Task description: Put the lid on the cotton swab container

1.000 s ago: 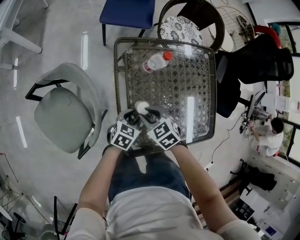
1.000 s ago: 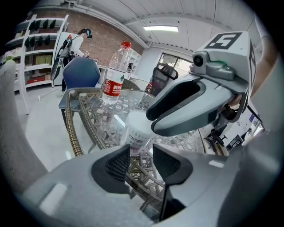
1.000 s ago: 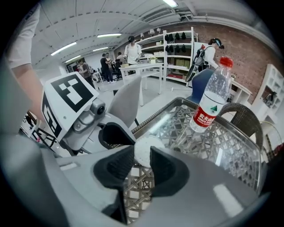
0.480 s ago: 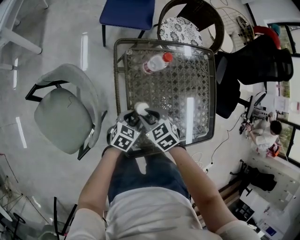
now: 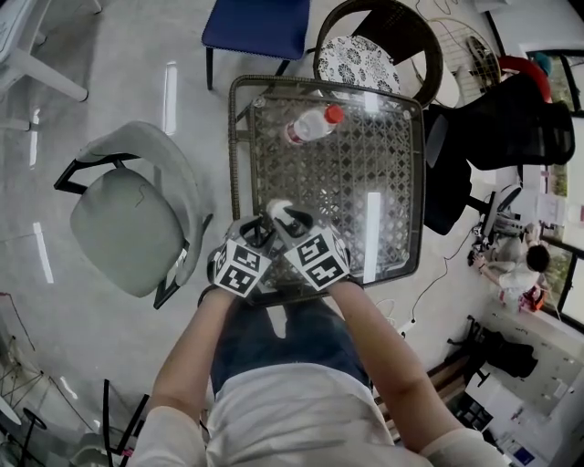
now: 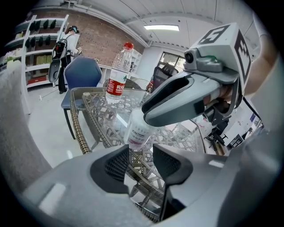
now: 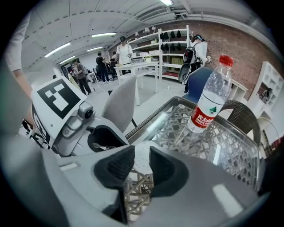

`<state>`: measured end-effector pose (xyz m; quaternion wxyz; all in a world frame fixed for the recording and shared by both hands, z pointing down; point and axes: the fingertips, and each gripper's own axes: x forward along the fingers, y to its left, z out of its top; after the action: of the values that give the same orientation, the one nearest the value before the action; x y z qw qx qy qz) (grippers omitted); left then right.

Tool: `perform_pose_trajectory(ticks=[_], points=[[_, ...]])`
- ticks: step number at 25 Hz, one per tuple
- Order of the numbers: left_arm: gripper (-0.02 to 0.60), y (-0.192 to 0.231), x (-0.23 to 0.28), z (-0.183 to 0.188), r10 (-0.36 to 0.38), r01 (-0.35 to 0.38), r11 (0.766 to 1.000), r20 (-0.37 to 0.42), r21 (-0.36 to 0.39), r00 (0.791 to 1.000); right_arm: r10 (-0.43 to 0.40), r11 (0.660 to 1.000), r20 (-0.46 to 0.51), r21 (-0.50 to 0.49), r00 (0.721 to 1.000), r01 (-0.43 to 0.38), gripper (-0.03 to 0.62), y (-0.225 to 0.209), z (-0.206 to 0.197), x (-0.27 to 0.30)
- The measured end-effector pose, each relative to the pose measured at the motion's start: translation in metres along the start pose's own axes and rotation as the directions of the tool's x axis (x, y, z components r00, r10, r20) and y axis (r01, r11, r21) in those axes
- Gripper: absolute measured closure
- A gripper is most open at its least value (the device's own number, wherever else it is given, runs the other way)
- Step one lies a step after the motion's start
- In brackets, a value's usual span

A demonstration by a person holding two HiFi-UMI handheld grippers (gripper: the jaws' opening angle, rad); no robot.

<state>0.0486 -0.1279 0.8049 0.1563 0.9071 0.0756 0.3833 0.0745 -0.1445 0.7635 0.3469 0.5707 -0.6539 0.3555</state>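
Observation:
The cotton swab container (image 6: 140,128) is a clear cylinder with a pink label. It stands near the front edge of the glass table (image 5: 392,182), where it shows as a white round top (image 5: 278,208). My left gripper (image 6: 140,153) grips its base between the fingertips. The white dotted lid (image 7: 141,156) sits between the pads of my right gripper (image 7: 142,160), whose jaws are closing on it. In the left gripper view, one of the right gripper's fingers (image 6: 177,95) covers the container's top. In the head view, the left gripper (image 5: 260,228) and the right gripper (image 5: 294,219) meet at the container.
A plastic water bottle (image 5: 310,123) with a red cap stands at the table's far side. A grey chair (image 5: 123,219) is close on the left. A blue chair (image 5: 255,23) and a wicker chair (image 5: 356,59) stand beyond the table.
Both grippers stay at the same spot by the table's near edge, with the container between them. Only the head view has shifted a little.

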Motion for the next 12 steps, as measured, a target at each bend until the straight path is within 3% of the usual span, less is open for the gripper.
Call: perform_pose_trajectory(ticks=[12], points=[[0.414,-0.004,-0.012,0.008,0.029,-0.029,1.000,0.013,0.001,1.000,-0.002,1.000,0.040,0.029,0.999,0.001,0.484,0.001,0.000,-0.007]])
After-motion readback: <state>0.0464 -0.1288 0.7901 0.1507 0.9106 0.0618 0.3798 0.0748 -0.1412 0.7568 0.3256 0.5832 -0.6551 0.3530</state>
